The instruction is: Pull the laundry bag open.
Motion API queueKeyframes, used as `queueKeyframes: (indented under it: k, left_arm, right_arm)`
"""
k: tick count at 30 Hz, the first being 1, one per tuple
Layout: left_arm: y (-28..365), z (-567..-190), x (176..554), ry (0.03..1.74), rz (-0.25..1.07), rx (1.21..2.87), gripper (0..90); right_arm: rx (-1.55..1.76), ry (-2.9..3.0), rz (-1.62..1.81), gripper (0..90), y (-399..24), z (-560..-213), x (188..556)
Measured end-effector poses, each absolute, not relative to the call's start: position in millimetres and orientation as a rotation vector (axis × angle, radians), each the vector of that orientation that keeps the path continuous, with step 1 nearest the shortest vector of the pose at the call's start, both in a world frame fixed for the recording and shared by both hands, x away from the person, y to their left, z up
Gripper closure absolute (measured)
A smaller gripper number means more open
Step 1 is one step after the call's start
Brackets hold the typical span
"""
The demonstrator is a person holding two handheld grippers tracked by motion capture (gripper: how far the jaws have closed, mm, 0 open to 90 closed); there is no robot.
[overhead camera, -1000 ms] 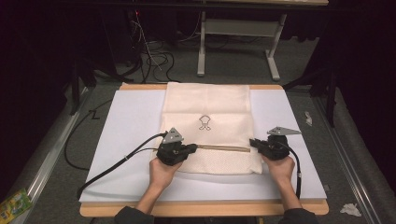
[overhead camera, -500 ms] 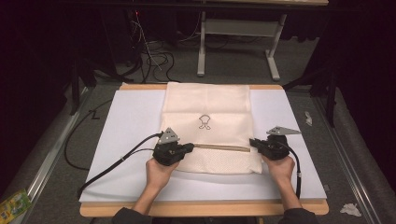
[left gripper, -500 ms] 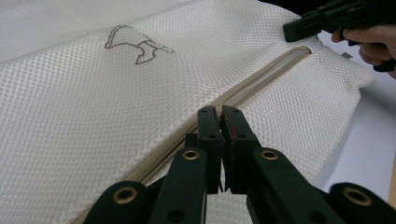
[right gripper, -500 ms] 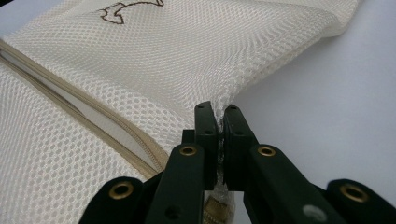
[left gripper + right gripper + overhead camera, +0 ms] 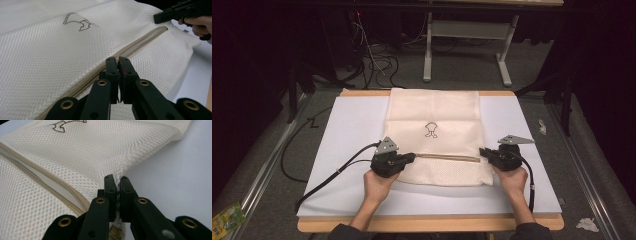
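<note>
A cream mesh bag (image 5: 432, 112) with a small dark drawing (image 5: 430, 130) lies flat on the white board (image 5: 337, 150). A tan zipper (image 5: 447, 157) runs across its near part. My left gripper (image 5: 412, 157) is shut at the zipper's left end. In the left gripper view its jaws (image 5: 117, 60) meet on the zipper (image 5: 140, 43) where the open stretch begins, and the pull is hidden between them. My right gripper (image 5: 482, 151) is shut on the bag's right edge. In the right gripper view a fold of mesh (image 5: 87, 150) is pinched at its tips (image 5: 116, 178).
The board rests on a wooden table (image 5: 427, 223). A black cable (image 5: 332, 175) trails left from the left gripper. A metal table frame (image 5: 462, 30) and loose cables stand on the floor behind. Paper scraps (image 5: 587, 224) lie at the lower right.
The left gripper has slid slightly to the left along the zipper. The right gripper has stayed where it was.
</note>
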State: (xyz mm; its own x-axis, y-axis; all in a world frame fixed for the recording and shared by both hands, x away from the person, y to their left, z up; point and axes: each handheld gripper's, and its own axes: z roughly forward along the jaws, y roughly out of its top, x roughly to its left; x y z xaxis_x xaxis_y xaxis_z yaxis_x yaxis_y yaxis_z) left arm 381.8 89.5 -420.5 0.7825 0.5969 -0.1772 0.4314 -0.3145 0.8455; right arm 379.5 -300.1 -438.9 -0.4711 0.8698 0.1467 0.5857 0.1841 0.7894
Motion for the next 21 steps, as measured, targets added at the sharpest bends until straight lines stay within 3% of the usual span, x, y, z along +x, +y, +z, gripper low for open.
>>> queueKeyframes:
  k: [21]
  left_arm:
    - [108, -416, 379, 0.799, 0.229, 1.923, 87.2]
  right_arm:
    - [1.387, 2.139, 1.179, 88.2, -302, -443, 380]
